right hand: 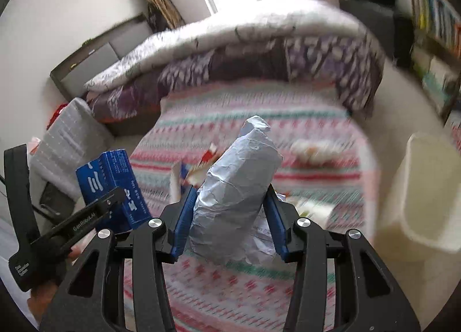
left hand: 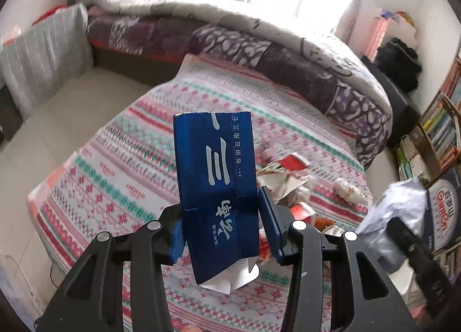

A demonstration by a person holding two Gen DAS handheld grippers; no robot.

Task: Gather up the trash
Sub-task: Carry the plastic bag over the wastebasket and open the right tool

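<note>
Left wrist view: we see the left gripper point(left hand: 220, 234) clamped on a flattened dark-blue cardboard carton with white characters point(left hand: 216, 176), which stands upright between the blue pads, its torn white end hanging below them. Beneath lies the bed's pink, red and green patterned sheet point(left hand: 115, 176). A scatter of red-and-white wrappers and crumpled paper scraps point(left hand: 299, 185) lies on the sheet to the right of the carton. A folded purple-and-white quilt point(left hand: 259, 43) runs across the far side of the bed. A bookshelf of coloured books point(left hand: 443, 118) stands at the right edge.

Right wrist view, blurred: the right gripper point(right hand: 227, 224) grips a crumpled pale-blue paper wad point(right hand: 236, 188), held clear of the sheet. The blue carton appears at left in the other gripper. A cream plastic bin point(right hand: 429, 193) stands right of the bed.
</note>
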